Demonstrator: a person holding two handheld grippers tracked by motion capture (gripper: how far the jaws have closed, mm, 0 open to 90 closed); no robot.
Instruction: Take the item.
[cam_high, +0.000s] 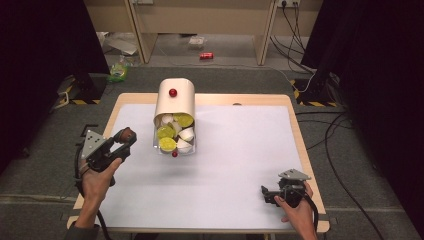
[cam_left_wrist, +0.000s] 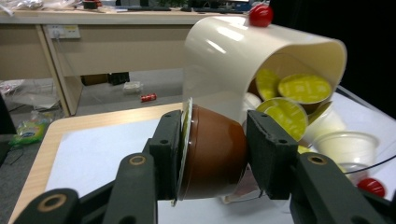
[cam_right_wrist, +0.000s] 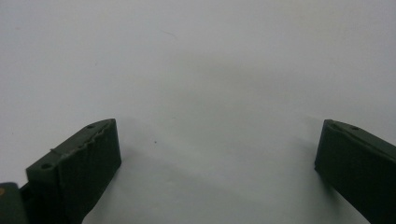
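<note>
My left gripper (cam_left_wrist: 214, 154) is shut on a brown coffee capsule (cam_left_wrist: 212, 156), its foil lid against one pad. In the high view this left gripper (cam_high: 124, 137) hovers over the table's left side with the brown capsule (cam_high: 126, 134) at its tip, just left of the dispenser. The cream curved capsule dispenser (cam_high: 174, 100) has a red knob (cam_high: 173, 92) on top and a clear tray (cam_high: 193, 145) holding yellow-lidded capsules (cam_high: 167, 144) and white capsules (cam_high: 186, 134). My right gripper (cam_high: 266, 194) rests at the table's front right, jaws wide apart over the white mat (cam_right_wrist: 196, 70), nothing between them.
A white mat (cam_high: 230, 160) covers the wooden table (cam_high: 295, 107). A second red knob (cam_high: 174, 154) sits at the tray's front. Behind the table lie a desk, cables, a red can (cam_high: 206, 55) and litter on the floor.
</note>
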